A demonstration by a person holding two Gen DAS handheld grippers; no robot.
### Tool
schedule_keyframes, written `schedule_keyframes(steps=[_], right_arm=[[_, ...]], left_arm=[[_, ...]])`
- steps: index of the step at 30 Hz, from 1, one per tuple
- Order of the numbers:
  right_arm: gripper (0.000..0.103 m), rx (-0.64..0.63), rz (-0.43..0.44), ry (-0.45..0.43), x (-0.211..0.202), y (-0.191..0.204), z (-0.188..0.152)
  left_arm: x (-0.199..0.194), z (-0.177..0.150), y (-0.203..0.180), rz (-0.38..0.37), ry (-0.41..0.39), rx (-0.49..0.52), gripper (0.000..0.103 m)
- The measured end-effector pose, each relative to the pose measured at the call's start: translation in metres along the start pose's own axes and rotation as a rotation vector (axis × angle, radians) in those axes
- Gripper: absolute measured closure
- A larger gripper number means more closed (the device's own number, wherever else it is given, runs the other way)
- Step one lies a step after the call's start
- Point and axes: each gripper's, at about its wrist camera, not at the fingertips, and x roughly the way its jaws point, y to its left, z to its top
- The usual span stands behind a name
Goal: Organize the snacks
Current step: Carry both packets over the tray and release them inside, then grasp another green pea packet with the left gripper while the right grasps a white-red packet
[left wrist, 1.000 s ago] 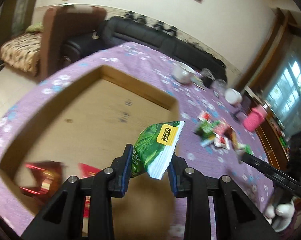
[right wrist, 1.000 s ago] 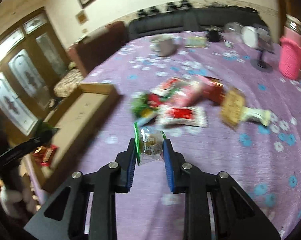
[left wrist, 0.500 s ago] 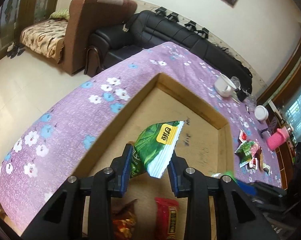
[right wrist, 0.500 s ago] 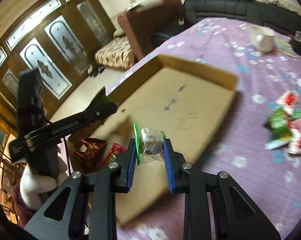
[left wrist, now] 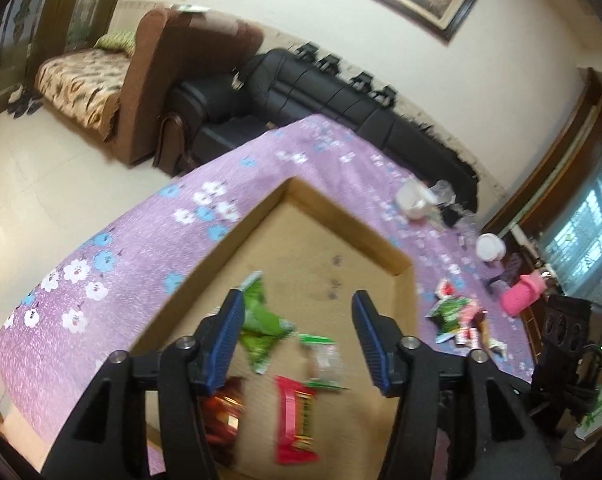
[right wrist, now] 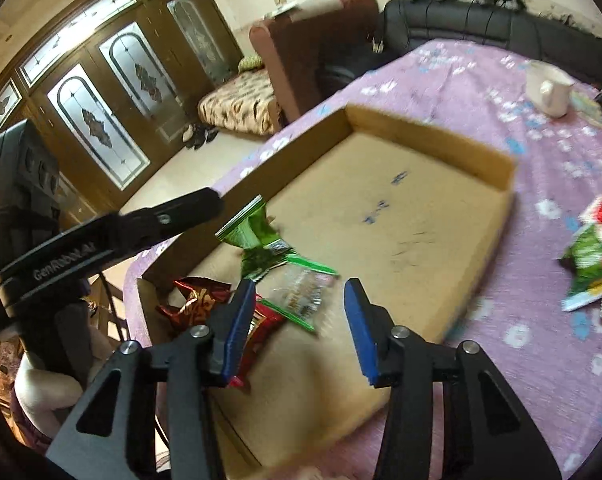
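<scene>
Snacks are seen in the shallow cardboard tray (right wrist: 429, 140) on the purple-clothed bench (left wrist: 113, 280): a green packet (right wrist: 257, 236), a clear green-edged packet (right wrist: 305, 292) and red packets (left wrist: 297, 420). Both the left tongs (left wrist: 297, 336) and right tongs (right wrist: 301, 316) are opening, nothing pressed between the pads. More snacks (right wrist: 593, 264) are left on the bench.

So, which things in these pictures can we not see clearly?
- Left wrist view: clear green-edged snack packet, motion-blurred, print unreadable.
- Left wrist view: dark red foil snack bag, partly behind the left gripper fingers.
- Right wrist view: pile of snack packets on the purple cloth, blurred, cut by the edge.
</scene>
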Motion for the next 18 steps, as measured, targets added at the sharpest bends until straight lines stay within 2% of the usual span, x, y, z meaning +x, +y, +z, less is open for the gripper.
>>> schedule_keyframes(steps=[2, 4, 6, 7, 12, 13, 15, 18], right_arm=[[0.052, -0.013, -0.043, -0.042, -0.019, -0.007, -0.007], [0.040, -0.016, -0.095, -0.093, -0.040, -0.021, -0.017], [0.028, -0.012, -0.144, -0.146, -0.062, -0.043, -0.028], [0.026, 0.009, -0.176, -0.162, -0.075, -0.061, -0.037], [0.027, 0.240, -0.283, -0.128, -0.125, -0.163, -0.066], [0.035, 0.276, -0.299, -0.125, -0.130, -0.179, -0.066], [0.042, 0.330, -0.304, -0.129, -0.141, -0.203, -0.068], [0.042, 0.333, -0.291, -0.126, -0.139, -0.216, -0.060]], left_arm=[[-0.009, -0.004, -0.013, -0.035, -0.022, 0.018, 0.033], [-0.013, -0.008, -0.029, -0.074, -0.025, 0.030, 0.028], [-0.012, -0.012, -0.043, -0.123, -0.007, 0.035, 0.028], [-0.011, -0.014, -0.052, -0.151, 0.005, 0.040, 0.027], [0.001, -0.030, -0.090, -0.206, 0.058, 0.109, 0.027], [0.006, -0.034, -0.097, -0.215, 0.071, 0.124, 0.027], [0.016, -0.042, -0.110, -0.227, 0.101, 0.148, 0.027], [0.031, -0.054, -0.127, -0.244, 0.153, 0.170, 0.027]])
